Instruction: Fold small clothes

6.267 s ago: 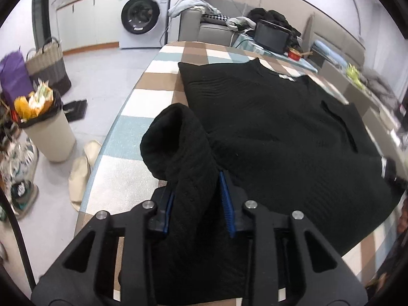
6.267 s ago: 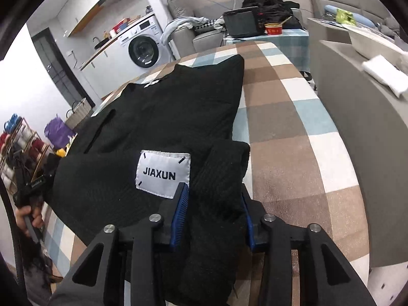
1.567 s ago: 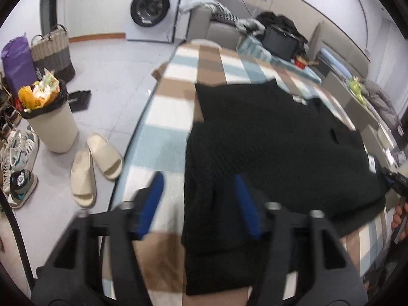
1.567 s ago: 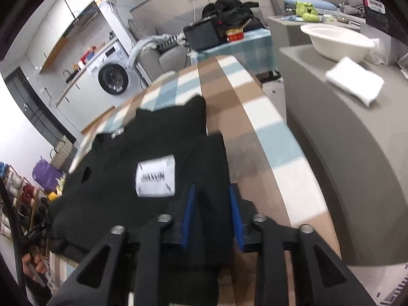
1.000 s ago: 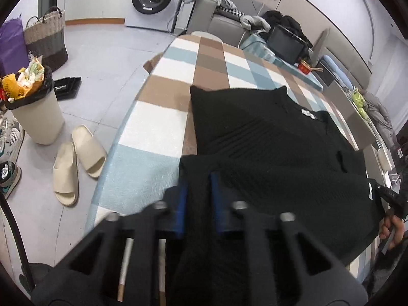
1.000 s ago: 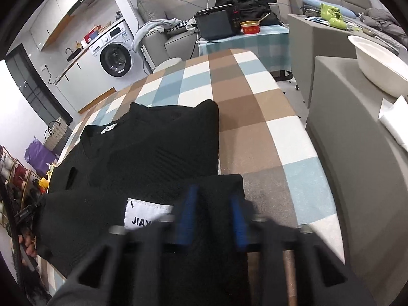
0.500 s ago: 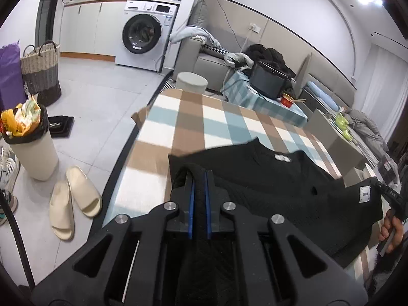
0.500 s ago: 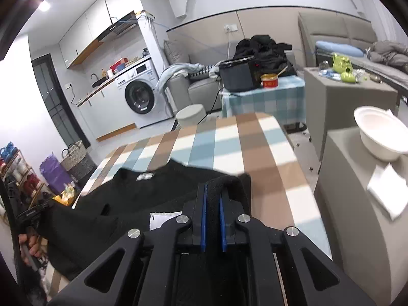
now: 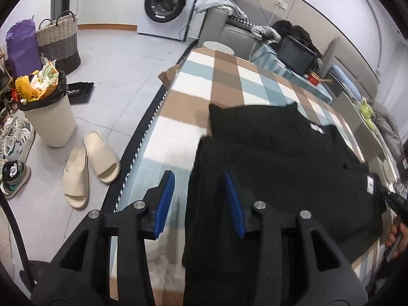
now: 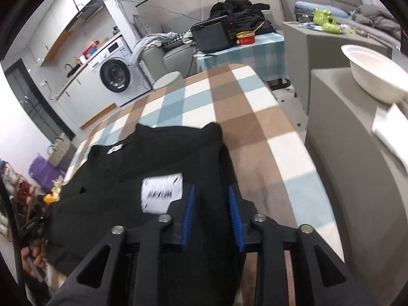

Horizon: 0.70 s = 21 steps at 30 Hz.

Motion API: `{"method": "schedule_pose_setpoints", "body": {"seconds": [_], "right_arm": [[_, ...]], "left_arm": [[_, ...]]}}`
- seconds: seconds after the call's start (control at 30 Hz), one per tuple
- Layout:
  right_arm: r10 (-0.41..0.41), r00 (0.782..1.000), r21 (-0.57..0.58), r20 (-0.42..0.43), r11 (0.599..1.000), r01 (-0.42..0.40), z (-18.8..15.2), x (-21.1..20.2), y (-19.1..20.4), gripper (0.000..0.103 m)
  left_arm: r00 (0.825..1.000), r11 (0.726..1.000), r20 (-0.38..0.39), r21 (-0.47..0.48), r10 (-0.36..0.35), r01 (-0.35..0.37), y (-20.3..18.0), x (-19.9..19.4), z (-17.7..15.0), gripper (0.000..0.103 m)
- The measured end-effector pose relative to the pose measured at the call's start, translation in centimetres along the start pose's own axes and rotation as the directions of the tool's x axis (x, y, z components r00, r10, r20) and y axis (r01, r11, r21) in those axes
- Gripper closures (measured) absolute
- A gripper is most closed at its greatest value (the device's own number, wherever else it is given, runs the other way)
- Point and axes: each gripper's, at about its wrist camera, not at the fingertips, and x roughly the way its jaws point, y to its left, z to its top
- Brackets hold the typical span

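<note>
A black knit sweater (image 9: 280,158) lies on the checked table (image 9: 224,76), its near part folded over the far part. It also shows in the right wrist view (image 10: 158,158), with a white label (image 10: 162,193) facing up. My left gripper (image 9: 199,201) is open, its blue pads spread wide over the sweater's left folded edge. My right gripper (image 10: 211,214) is open, pads apart, with the sweater's right folded edge lying between them.
A waste bin (image 9: 48,109), slippers (image 9: 89,165) and shoes stand on the floor left of the table. A grey counter with a white bowl (image 10: 374,76) stands right of the table. A washing machine (image 10: 114,74) and a sofa are at the back.
Half a second ago both grippers were shut on the sweater's edge, held up. Now the edge lies folded forward on the sweater and both grippers have opened and let go.
</note>
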Motion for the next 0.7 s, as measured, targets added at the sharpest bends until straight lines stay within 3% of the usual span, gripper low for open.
{"method": "schedule_pose_setpoints", "body": {"seconds": [0.2,0.27,0.43,0.7], "right_arm": [[-0.006,1.0,-0.005,-0.022,1.0,0.006,-1.4,-0.3,0.2,0.07],[0.022,1.0,-0.035,0.004,0.999,-0.022,-1.7,-1.3,1.1,0.071],[0.066,0.998,-0.061,0.007,0.996,-0.066,-2.6,-2.4,2.1,0.071],[0.065,0.998,-0.052,-0.012,0.996,-0.066,-3.4,-1.9,2.0,0.071]], "left_arm": [[1.0,1.0,-0.007,0.025,-0.005,0.005,-0.3,-1.5,-2.1,0.066],[0.999,0.999,-0.003,0.032,-0.039,0.039,-0.7,-2.1,-2.4,0.075],[0.998,0.997,0.011,0.043,-0.066,0.065,-1.4,-3.7,-3.3,0.075],[1.0,0.998,-0.002,0.054,-0.021,0.021,-1.4,-3.5,-4.0,0.075]]}}
